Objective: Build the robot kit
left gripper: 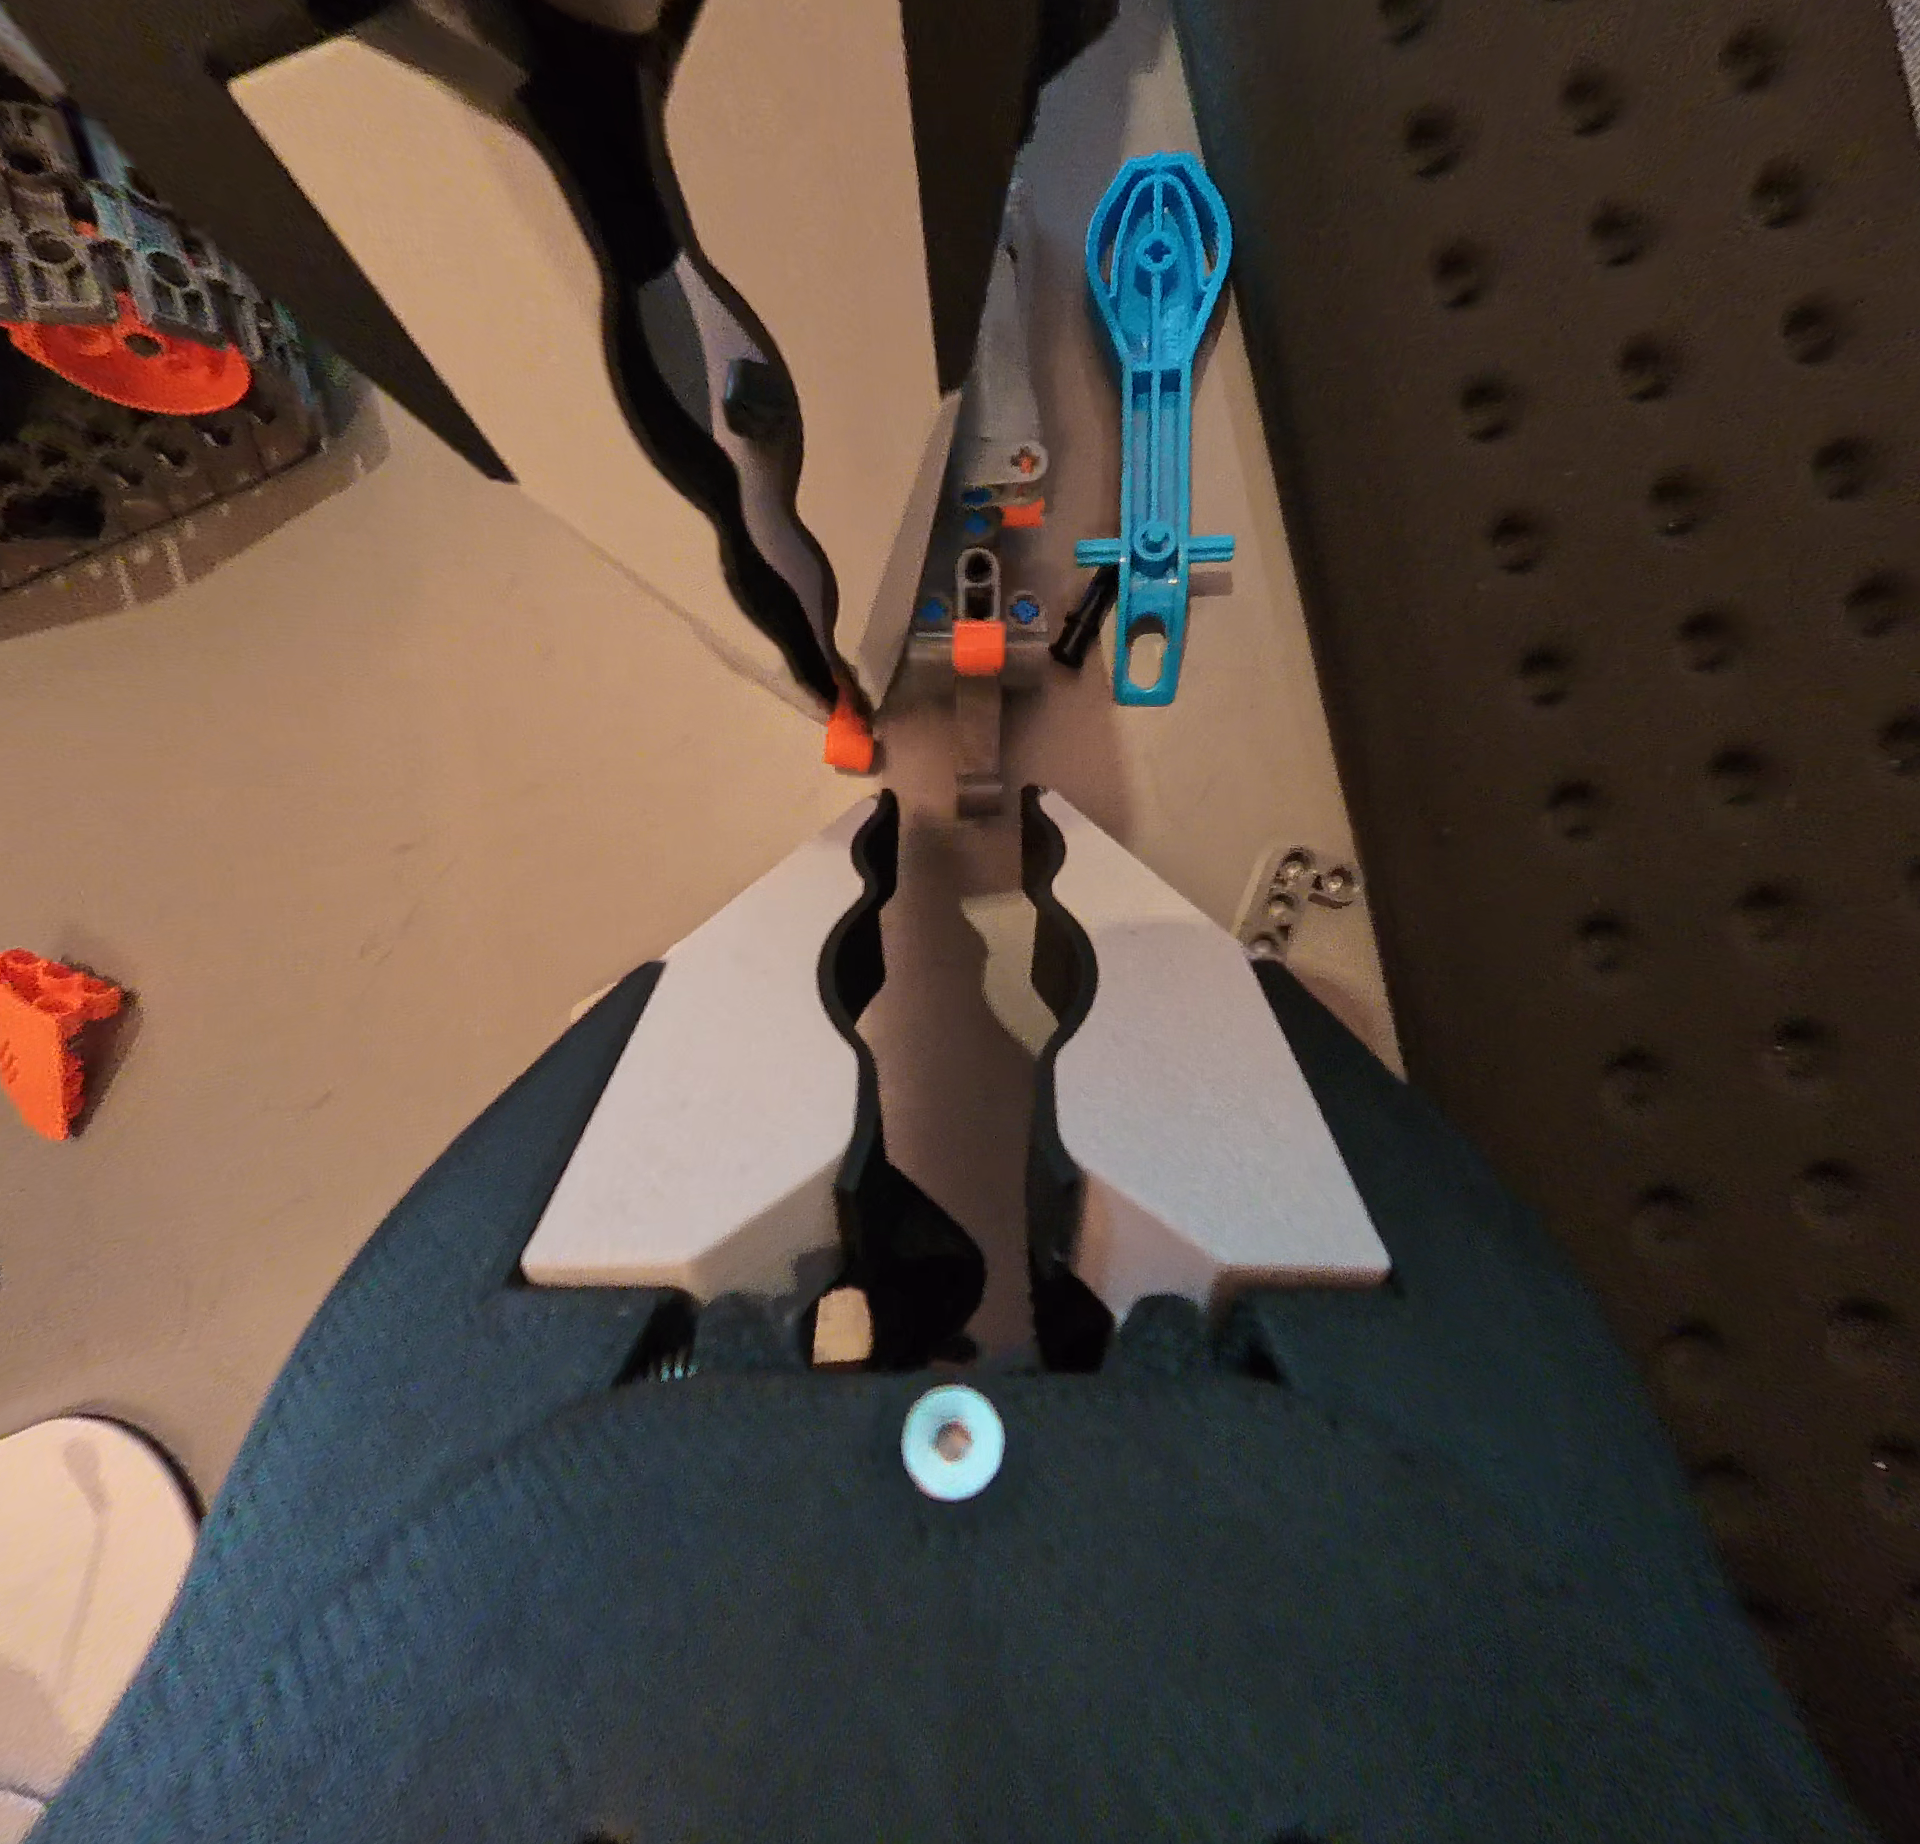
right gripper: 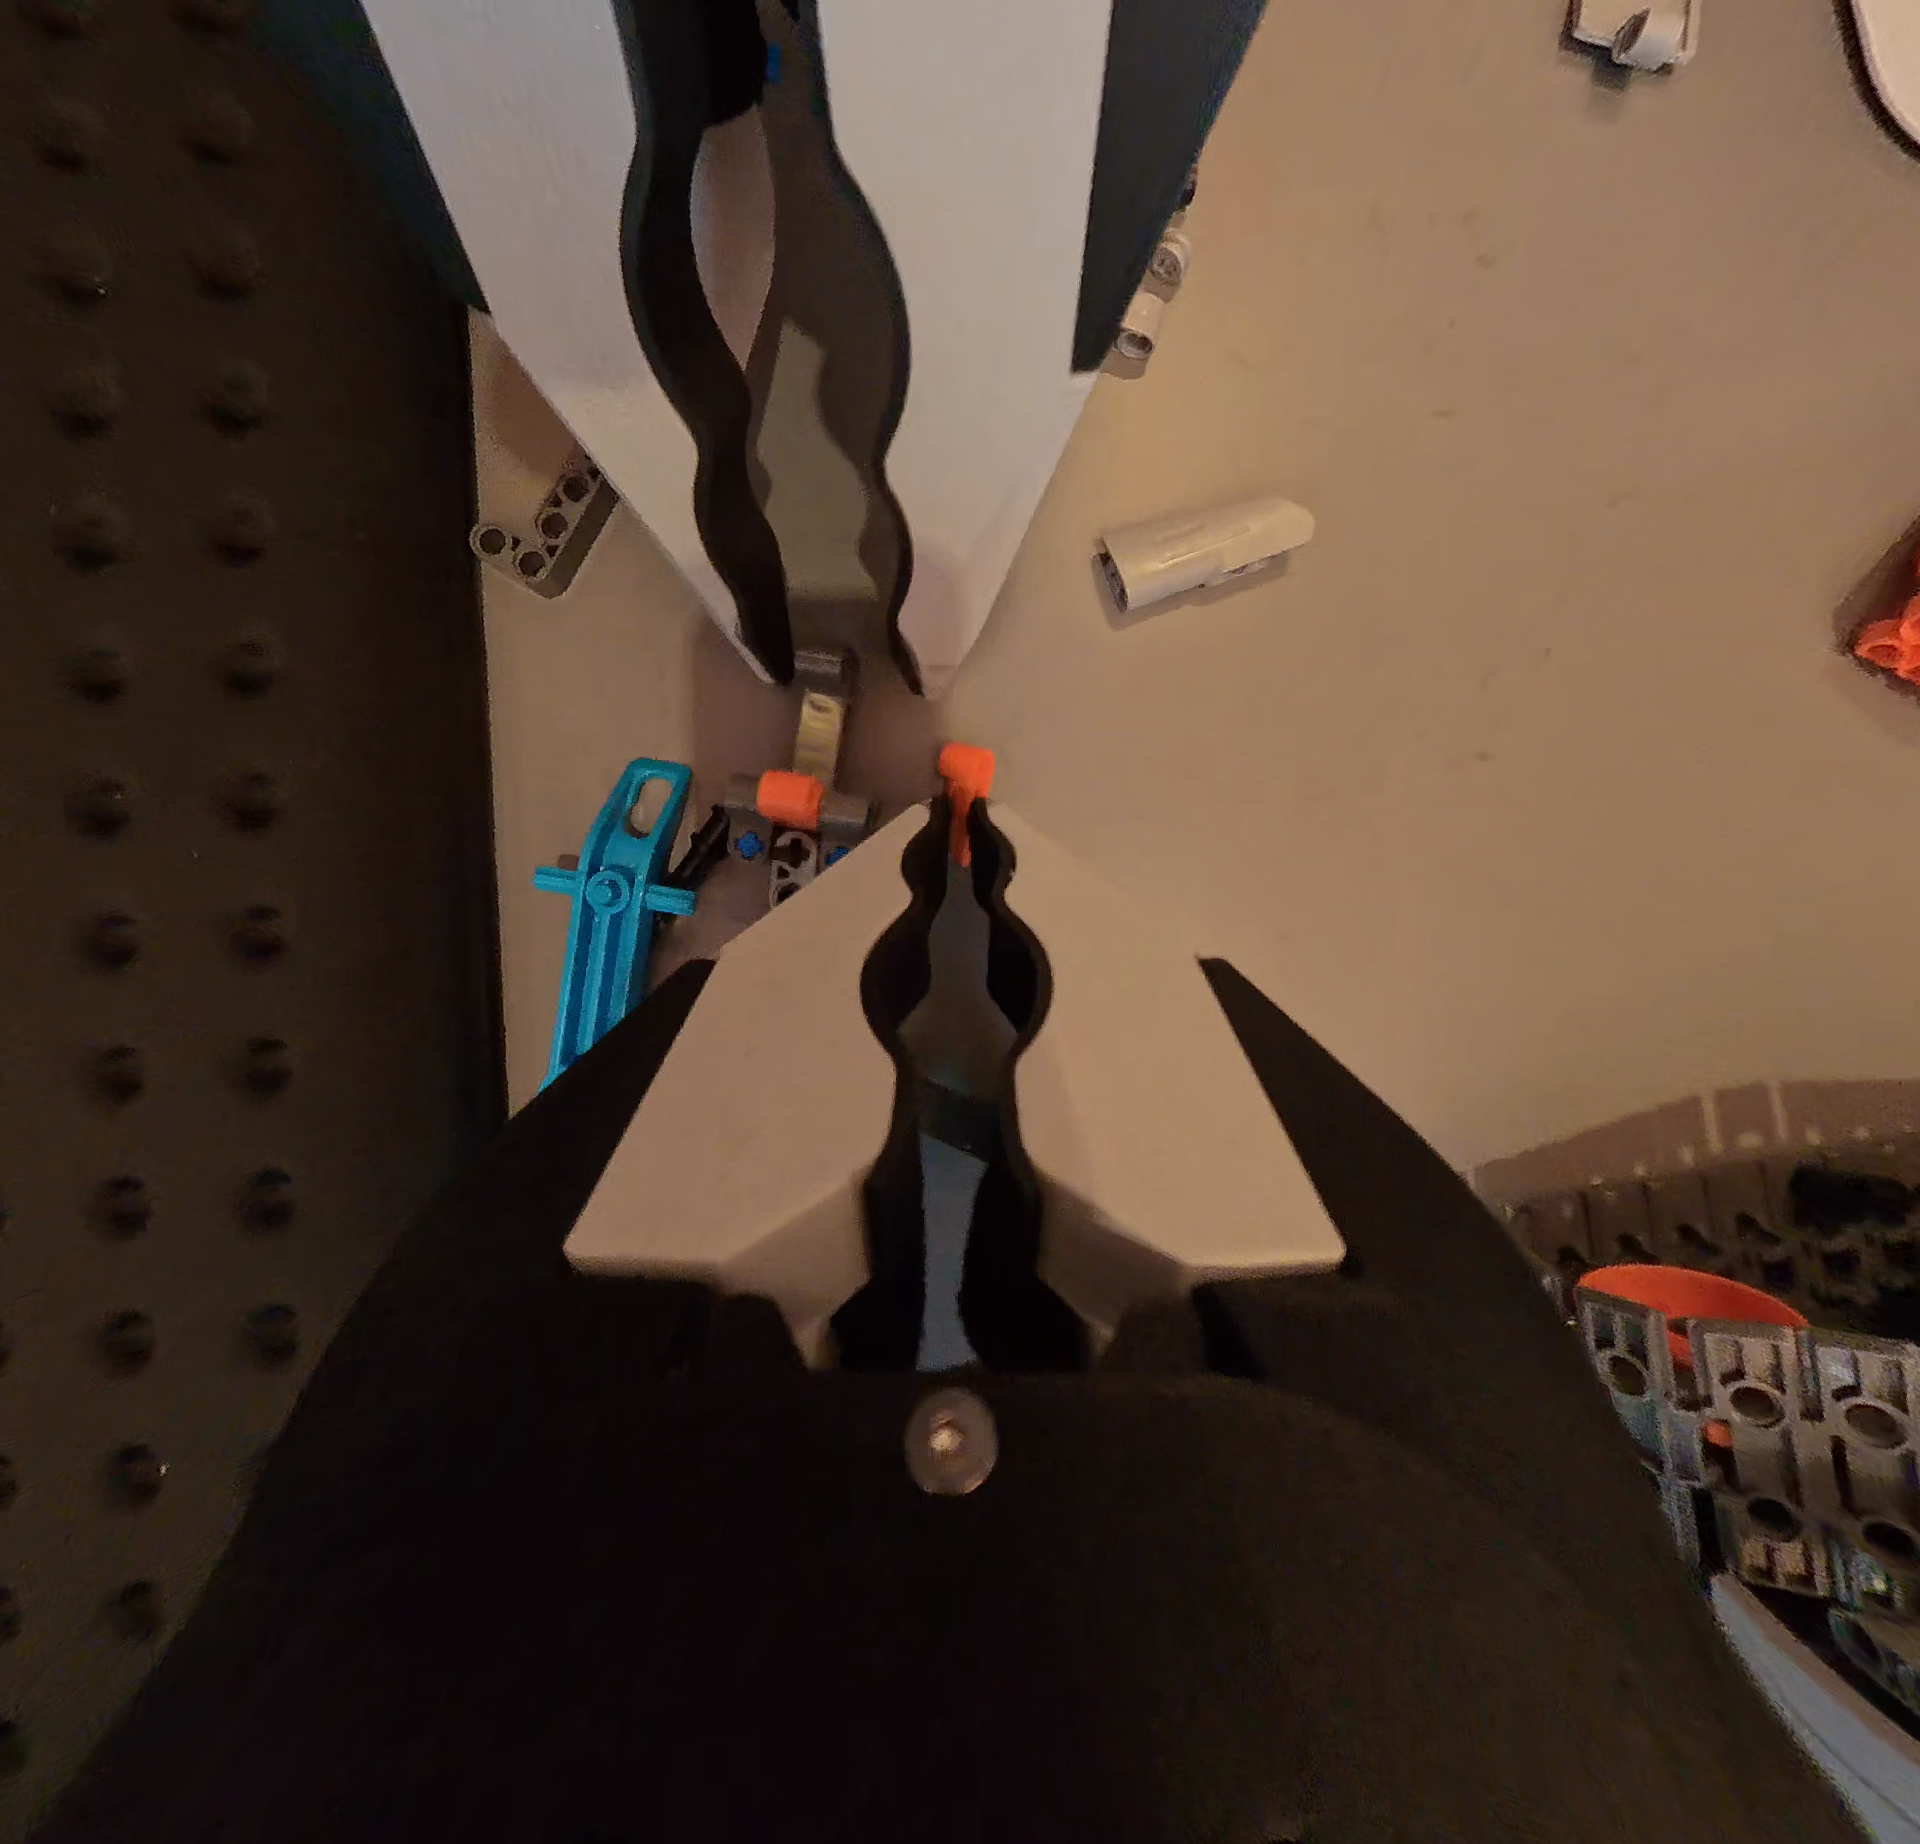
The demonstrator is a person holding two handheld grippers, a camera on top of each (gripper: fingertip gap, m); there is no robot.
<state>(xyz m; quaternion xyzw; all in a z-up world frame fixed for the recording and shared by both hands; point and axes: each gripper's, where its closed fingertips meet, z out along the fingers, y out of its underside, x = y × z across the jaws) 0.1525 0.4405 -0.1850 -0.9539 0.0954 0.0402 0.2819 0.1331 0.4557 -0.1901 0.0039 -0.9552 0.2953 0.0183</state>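
Note:
My left gripper (left gripper: 958, 807) is open, its tips on either side of the stem of a small grey beam assembly (left gripper: 977, 755) that lies on the beige table and carries an orange bush (left gripper: 977, 646). The assembly also shows in the right wrist view (right gripper: 821, 745), between the left gripper's tips (right gripper: 842, 672). My right gripper (right gripper: 961, 820) is shut on a small orange pin (right gripper: 964, 768). It holds the pin just beside the assembly, tip to tip with the left gripper. In the left wrist view the right gripper (left gripper: 847, 705) comes down from the top with the pin (left gripper: 850, 740).
A blue spoon-shaped part (left gripper: 1148, 423) and a black pin (left gripper: 1081, 625) lie right of the assembly. A dark studded mat (left gripper: 1610, 651) borders that side. Also here: a grey angled beam (left gripper: 1288, 890), a tray of grey parts with an orange wheel (left gripper: 125, 360), an orange block (left gripper: 47, 1036) and a white panel piece (right gripper: 1205, 547). Only a small space, under 4 cm, lies between the two pairs of fingers.

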